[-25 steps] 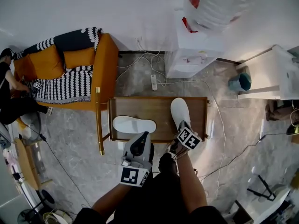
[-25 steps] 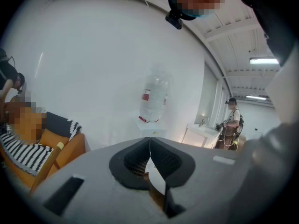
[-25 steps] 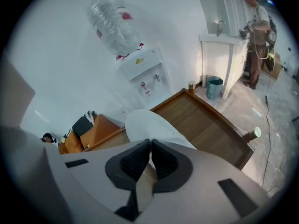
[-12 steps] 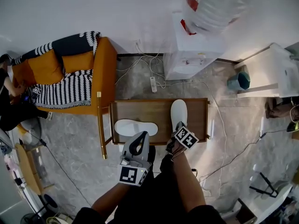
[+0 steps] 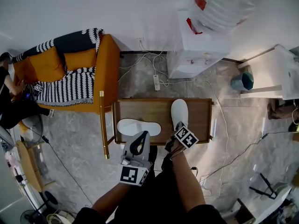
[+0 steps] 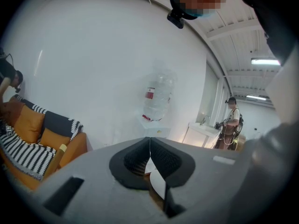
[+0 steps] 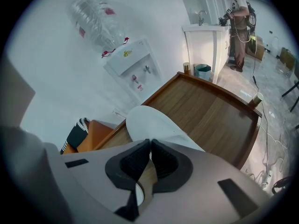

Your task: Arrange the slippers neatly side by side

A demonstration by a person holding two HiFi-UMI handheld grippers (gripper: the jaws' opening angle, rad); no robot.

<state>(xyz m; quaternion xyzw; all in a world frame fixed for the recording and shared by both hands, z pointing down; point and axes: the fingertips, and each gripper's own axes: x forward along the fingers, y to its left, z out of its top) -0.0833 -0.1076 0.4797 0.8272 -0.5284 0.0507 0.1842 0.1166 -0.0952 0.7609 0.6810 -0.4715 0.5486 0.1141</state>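
Note:
Two white slippers lie on a low wooden table [image 5: 145, 107]. The left slipper [image 5: 138, 127] lies crosswise, toe to the right. The right slipper [image 5: 179, 112] lies lengthwise, toe pointing away from me. My right gripper [image 5: 179, 133] is at its heel, shut on the heel edge. In the right gripper view the slipper [image 7: 154, 122] stretches away from the closed right gripper [image 7: 150, 148] over the table [image 7: 210, 111]. My left gripper [image 5: 139, 140] hovers at the near edge of the left slipper, shut and empty. The left gripper view shows the closed left gripper [image 6: 149, 146] with a white bit of slipper [image 6: 158, 182] below it.
An orange sofa [image 5: 70, 73] with a striped blanket stands left of the table. Behind it are a water dispenser [image 5: 198, 45], a power strip [image 5: 156, 82] with cables, a teal bin [image 5: 242, 81] and a white cabinet [image 5: 275, 73]. A person [image 7: 238, 27] stands by a sink.
My right gripper has shifted a little and rolled, and the right slipper now lies straighter along the table. The left slipper has stayed put.

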